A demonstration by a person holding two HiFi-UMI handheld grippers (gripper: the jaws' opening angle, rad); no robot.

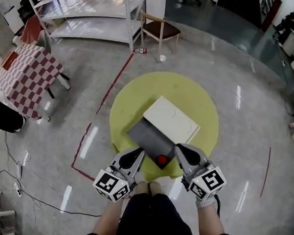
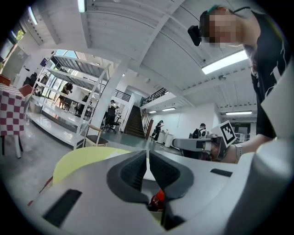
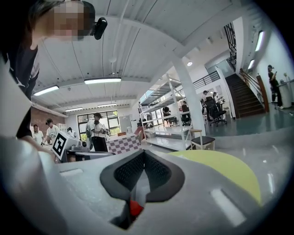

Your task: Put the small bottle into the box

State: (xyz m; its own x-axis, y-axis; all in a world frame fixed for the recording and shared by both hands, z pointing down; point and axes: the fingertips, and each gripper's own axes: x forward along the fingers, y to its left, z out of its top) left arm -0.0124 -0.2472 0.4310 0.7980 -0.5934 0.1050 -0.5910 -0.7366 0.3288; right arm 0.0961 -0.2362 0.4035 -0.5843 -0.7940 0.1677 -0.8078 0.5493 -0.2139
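Note:
A small bottle with a red cap [image 1: 161, 159] stands at the near edge of the round yellow table [image 1: 133, 95], on the grey open lid [image 1: 146, 134] of a white box [image 1: 171, 119]. My left gripper [image 1: 138, 153] is just left of the bottle and my right gripper [image 1: 181, 150] just right of it, both tilted up. In the left gripper view the jaws [image 2: 148, 161] stand together with nothing between them, the red cap [image 2: 159, 197] showing below. The right gripper [image 3: 144, 159] is likewise shut and empty, with the red cap [image 3: 134, 207] beneath it.
A checkered-cloth table [image 1: 26, 77] stands at the left, a wooden chair [image 1: 161, 32] and metal shelving [image 1: 89, 8] at the back. Red tape lines [image 1: 105, 103] run across the floor. Cables [image 1: 10, 174] lie at the near left. The person's feet [image 1: 149, 188] are under the table's near edge.

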